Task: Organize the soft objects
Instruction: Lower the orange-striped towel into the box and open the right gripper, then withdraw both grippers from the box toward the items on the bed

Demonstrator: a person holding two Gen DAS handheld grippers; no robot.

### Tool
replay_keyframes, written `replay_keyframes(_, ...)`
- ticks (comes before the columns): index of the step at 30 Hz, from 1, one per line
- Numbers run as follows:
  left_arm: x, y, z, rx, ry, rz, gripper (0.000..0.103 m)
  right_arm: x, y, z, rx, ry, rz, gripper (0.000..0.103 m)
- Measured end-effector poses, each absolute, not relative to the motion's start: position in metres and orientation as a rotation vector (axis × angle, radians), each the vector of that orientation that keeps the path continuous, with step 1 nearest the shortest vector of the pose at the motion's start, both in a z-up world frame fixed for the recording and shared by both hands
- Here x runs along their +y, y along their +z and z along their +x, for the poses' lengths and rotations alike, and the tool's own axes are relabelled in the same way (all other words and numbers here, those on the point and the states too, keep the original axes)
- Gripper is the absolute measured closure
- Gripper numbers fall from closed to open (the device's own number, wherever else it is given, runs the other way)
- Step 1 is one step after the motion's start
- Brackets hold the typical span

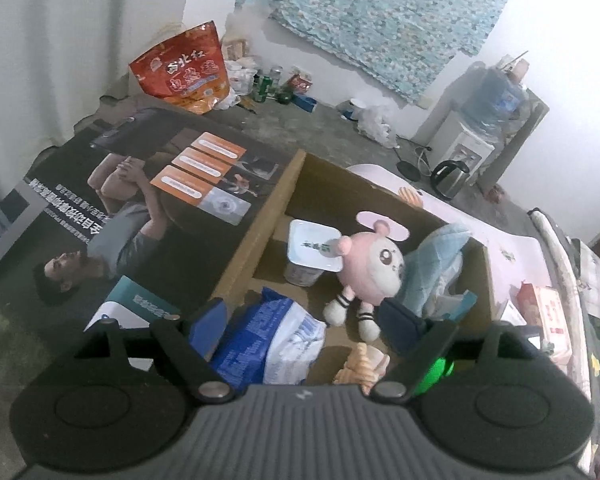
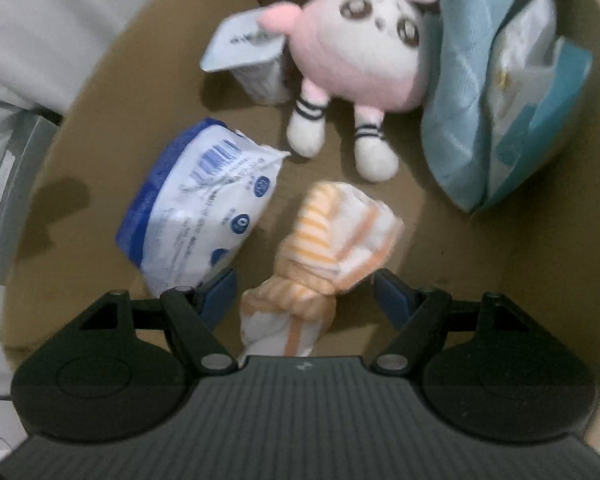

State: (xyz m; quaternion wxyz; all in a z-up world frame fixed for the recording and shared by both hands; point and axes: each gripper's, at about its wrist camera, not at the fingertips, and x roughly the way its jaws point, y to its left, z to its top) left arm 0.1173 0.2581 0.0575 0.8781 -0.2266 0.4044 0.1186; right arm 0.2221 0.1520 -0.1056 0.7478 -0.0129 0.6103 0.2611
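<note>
Inside the box (image 2: 112,92): a pink bunny (image 2: 360,56), a cup (image 2: 252,56), a blue and white pack (image 2: 204,204), a blue cloth (image 2: 464,80) with a teal pack (image 2: 548,104), and a knotted striped cloth (image 2: 328,256). Right tool (image 2: 305,290) low over the striped cloth, wide open, gripping nothing, one finger on each side of the knot. Hard to say if touching the cloth or just above it. Left tool (image 1: 306,322) higher up over the near edge of the box, also wide open and holding nothing. Looks like either a drop just made or a pick about to start; cannot tell which. For a pick: go straight down, close slowly on the fat knot, not on the loose ends, then lift gently. Soft cloth can slip or sag, so squeeze the thick part. Best to stay clear of the pack just beside the left finger. For a drop: lift straight up without snagging the cloth.
</note>
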Motion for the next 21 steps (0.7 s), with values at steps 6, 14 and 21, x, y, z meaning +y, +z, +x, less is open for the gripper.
replay_keyframes(6, 0.279, 0.053, 0.118, 0.841, 0.28, -0.499, 0.019, 0.14, -0.116, 0.236, 1.346, 0.61, 0.194, 0.033)
replay_keyframes(14, 0.286, 0.047, 0.116, 0.843, 0.287, -0.525, 0.019, 0.128, -0.121, 0.243, 1.35, 0.586, 0.404, 0.034)
replay_keyframes(21, 0.283, 0.046, 0.115, 0.847, 0.279, -0.524, 0.019, 0.104, -0.114, 0.235, 1.376, 0.528, 0.51, 0.031)
